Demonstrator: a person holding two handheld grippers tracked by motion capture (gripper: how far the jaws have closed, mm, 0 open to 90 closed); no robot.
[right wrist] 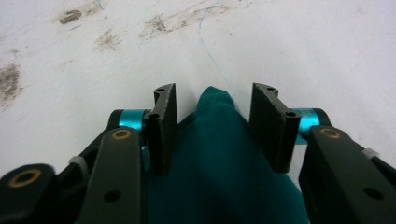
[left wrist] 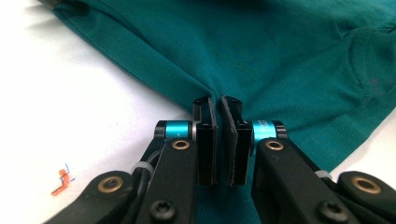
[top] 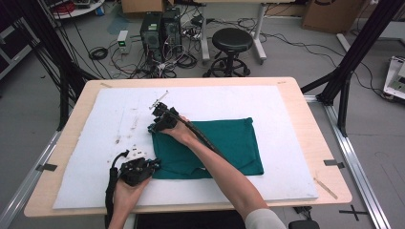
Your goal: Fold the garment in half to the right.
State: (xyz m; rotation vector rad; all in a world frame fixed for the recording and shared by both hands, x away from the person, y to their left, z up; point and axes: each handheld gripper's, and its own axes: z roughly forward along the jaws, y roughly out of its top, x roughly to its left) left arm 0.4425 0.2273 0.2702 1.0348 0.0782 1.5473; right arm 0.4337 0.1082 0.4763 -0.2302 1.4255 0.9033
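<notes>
Your left gripper [left wrist: 218, 135] pinches the dark green cotton T-shirt's [top: 224, 143] edge at seven o'clock. Your right gripper [right wrist: 212, 126] stands open astride its eleven o'clock corner on the white foam board [top: 286, 105].

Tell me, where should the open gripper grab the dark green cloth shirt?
Probably the pointed corner of the dark green cloth shirt between the right gripper jaws, coming from the fabric side: it bunches into a raised fold. The left gripper pinches the near edge.
</notes>
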